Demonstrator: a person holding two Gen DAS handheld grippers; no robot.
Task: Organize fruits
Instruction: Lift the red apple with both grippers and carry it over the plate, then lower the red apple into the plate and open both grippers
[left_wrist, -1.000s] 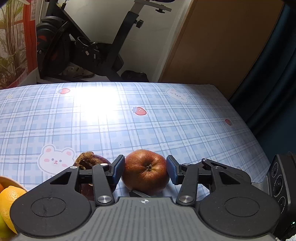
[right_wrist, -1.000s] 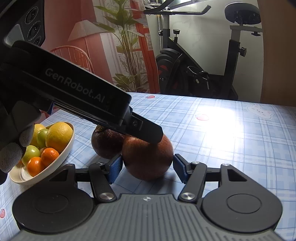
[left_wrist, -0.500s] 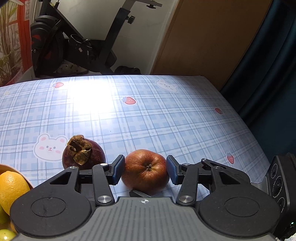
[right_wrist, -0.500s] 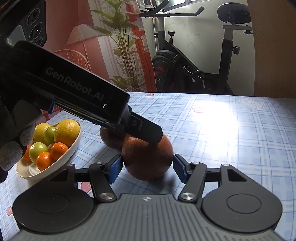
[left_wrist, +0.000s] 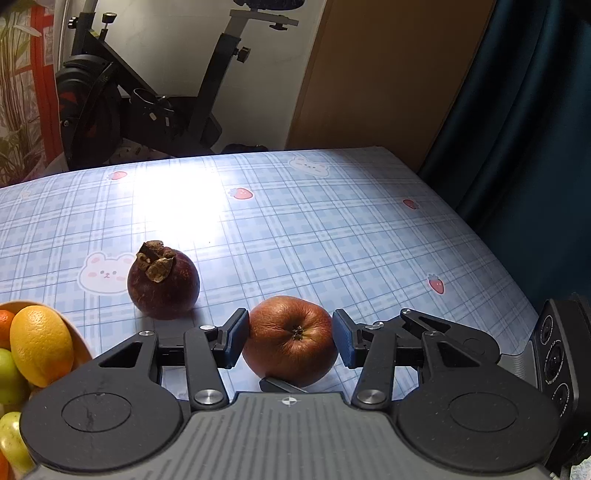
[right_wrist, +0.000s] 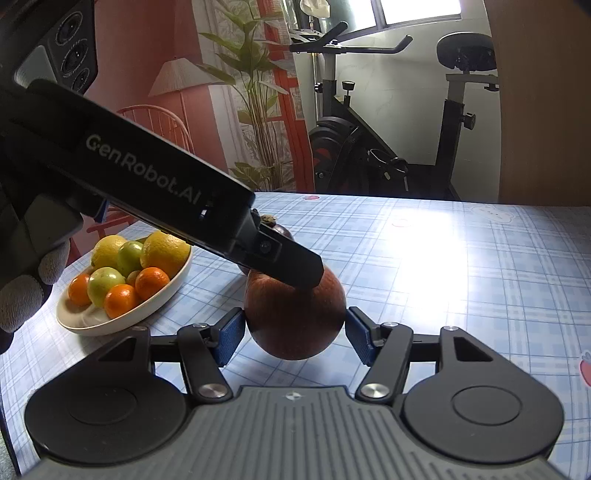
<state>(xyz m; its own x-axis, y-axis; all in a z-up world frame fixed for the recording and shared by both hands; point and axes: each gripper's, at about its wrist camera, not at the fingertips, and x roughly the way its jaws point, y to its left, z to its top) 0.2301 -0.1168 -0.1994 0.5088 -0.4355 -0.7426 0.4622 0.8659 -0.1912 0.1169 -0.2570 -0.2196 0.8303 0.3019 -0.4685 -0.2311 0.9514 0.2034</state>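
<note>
I have the apple (left_wrist: 291, 341) pinched from two directions at once. My left gripper (left_wrist: 290, 341) is clamped on it, pads against its sides at 9 and 3 o'clock, and my right gripper (right_wrist: 293, 334) is closed on the same fruit, its pads just meeting the skin; the left tool's finger lies across the apple's top at 12 in the right view. The apple sits at 6 o'clock in both views, apparently lifted just clear of the tablecloth (left_wrist: 332, 229), though I can't be sure.

I judge this as the carry step: moving the apple to the bowl (right_wrist: 122, 321), which lies at 9 o'clock. Next I must swing both hands together without squeezing unevenly, then release over the bowl.

Count: one apple, one mangosteen (left_wrist: 163, 282) at 10 o'clock, one bowl. In it I see two lemons, three oranges and about three green fruits, some half hidden.
</note>
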